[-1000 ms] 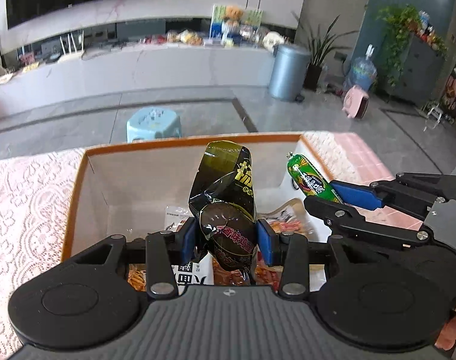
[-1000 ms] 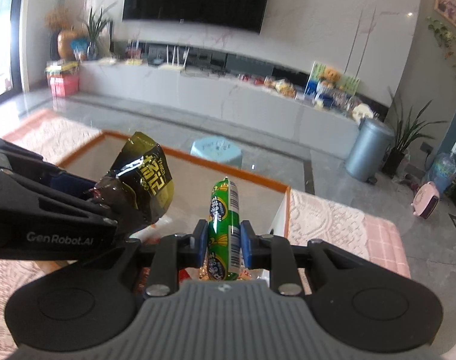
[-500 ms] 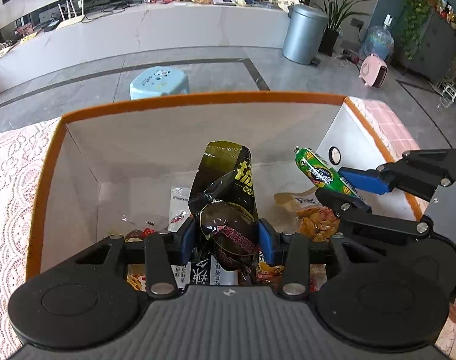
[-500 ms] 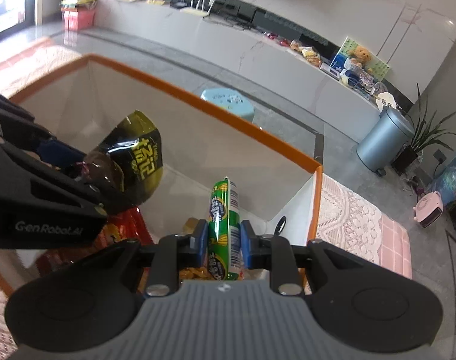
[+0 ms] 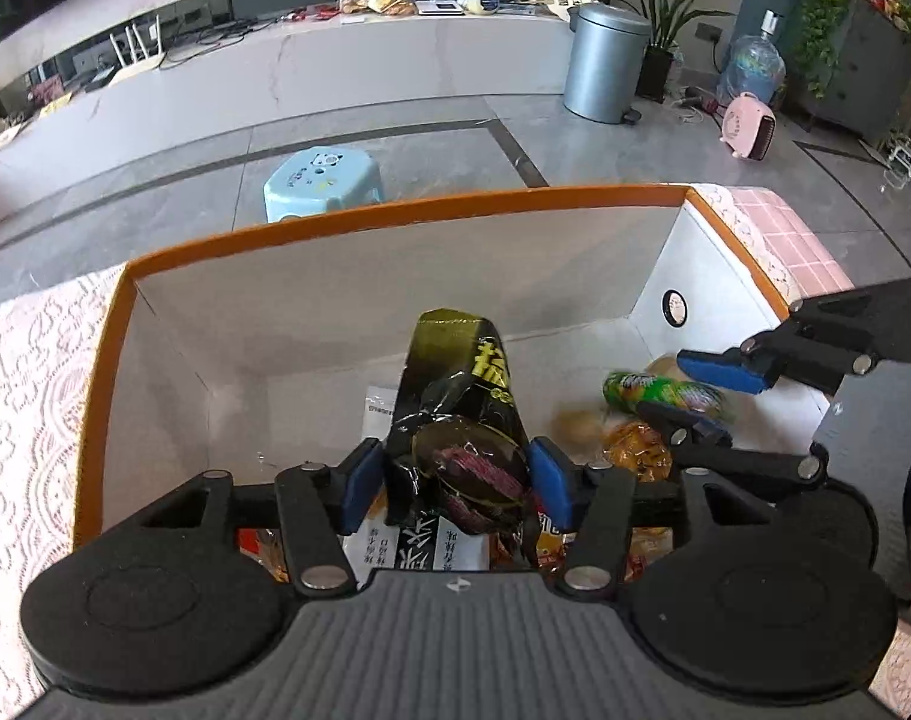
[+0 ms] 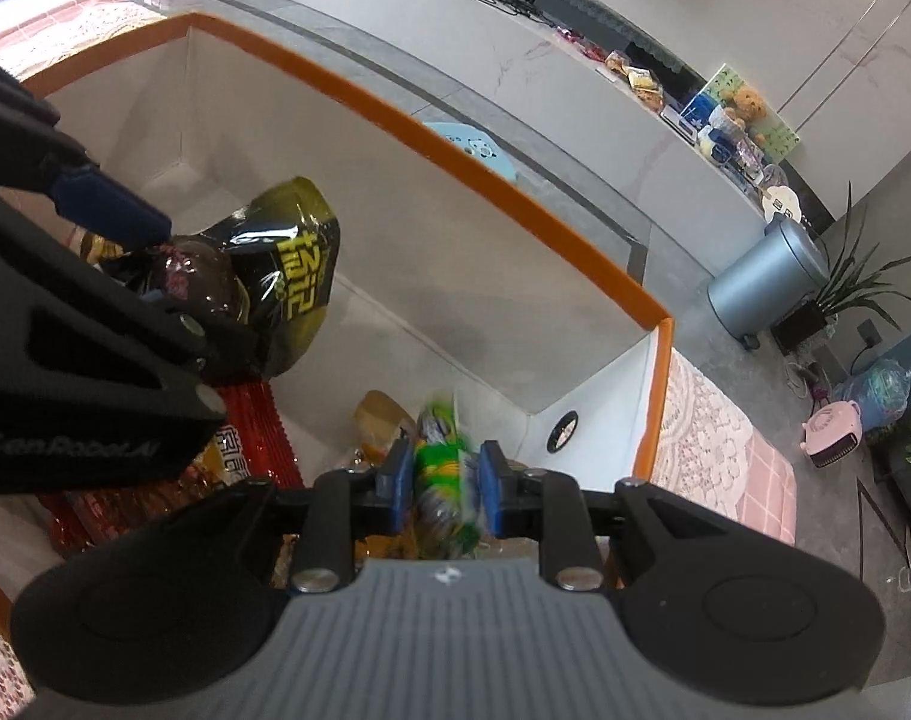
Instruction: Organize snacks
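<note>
Snacks are being dropped into the orange-rimmed box: left tongs, just widened, straddle the black packet; right tongs, narrow, seemingly still gripping the green sausage at five o'clock, must release next.

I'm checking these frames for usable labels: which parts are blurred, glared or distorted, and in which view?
Left wrist view: the green sausage snack is smeared by motion while the black snack pack stays sharp; fisheye bends the box rim. Right wrist view: the same green sausage snack is blurred between the right tool's pads; bright daylight washes out the wall.
</note>
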`<control>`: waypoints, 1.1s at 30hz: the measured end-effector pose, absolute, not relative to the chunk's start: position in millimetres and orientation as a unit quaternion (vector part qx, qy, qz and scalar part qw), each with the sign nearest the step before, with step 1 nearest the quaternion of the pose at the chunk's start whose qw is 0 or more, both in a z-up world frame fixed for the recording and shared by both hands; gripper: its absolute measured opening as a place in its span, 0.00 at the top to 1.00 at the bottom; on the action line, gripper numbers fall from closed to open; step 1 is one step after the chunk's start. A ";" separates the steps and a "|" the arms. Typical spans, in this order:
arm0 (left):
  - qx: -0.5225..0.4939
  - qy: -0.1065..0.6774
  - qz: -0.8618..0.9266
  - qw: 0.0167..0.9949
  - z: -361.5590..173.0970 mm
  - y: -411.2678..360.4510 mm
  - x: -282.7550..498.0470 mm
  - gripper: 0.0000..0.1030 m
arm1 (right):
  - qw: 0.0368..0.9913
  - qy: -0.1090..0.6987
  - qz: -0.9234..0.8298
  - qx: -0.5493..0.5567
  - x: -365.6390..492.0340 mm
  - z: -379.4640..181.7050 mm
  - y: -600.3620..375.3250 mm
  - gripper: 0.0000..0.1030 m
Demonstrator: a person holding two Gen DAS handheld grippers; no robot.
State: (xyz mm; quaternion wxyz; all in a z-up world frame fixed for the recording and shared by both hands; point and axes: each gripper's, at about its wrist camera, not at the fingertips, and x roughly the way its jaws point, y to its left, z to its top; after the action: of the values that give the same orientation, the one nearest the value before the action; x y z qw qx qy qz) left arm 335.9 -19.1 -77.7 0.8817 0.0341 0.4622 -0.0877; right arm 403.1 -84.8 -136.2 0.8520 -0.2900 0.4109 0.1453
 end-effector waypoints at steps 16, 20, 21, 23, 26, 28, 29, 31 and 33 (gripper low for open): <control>0.023 0.390 -0.087 0.916 -17.0 -20.6 292.2 0.20 | 0.870 0.382 0.139 -0.277 365.1 -78.0 -95.2 0.23; 0.015 0.359 -0.071 0.931 3.5 -15.7 270.2 0.20 | 0.886 0.368 0.133 -0.250 343.7 -52.3 -98.7 0.09; 0.014 0.348 -0.067 0.935 9.2 -14.4 263.4 0.20 | 0.891 0.360 0.131 -0.244 336.8 -45.5 -99.2 0.04; 0.014 0.327 -0.061 0.943 18.0 -11.7 249.4 0.20 | 0.903 0.340 0.128 -0.230 324.3 -30.9 -102.8 0.04; 0.026 0.295 -0.052 0.954 29.0 -9.0 226.8 0.20 | 0.914 0.321 0.125 -0.212 300.1 -13.9 -105.5 0.04; 0.043 0.269 -0.039 0.961 33.7 -8.2 211.8 0.20 | 0.923 0.306 0.124 -0.197 283.6 -2.9 -108.7 0.04; 0.052 0.255 -0.030 0.965 35.7 -7.4 205.6 0.19 | 0.927 0.299 0.126 -0.186 274.9 1.5 -110.7 0.04; 0.064 0.233 -0.009 0.970 39.1 -5.8 191.6 0.19 | 0.937 0.284 0.127 -0.159 258.7 10.7 -115.0 0.04; 0.065 0.216 0.001 0.974 41.9 -3.6 179.0 0.19 | 0.945 0.273 0.126 -0.128 240.4 16.7 -119.1 0.04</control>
State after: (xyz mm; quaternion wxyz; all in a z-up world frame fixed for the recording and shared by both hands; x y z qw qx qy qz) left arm 179.0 -3.6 41.9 0.9741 0.0653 0.2164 0.0009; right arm 240.4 -119.1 16.7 0.9452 -0.1277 0.2725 0.1264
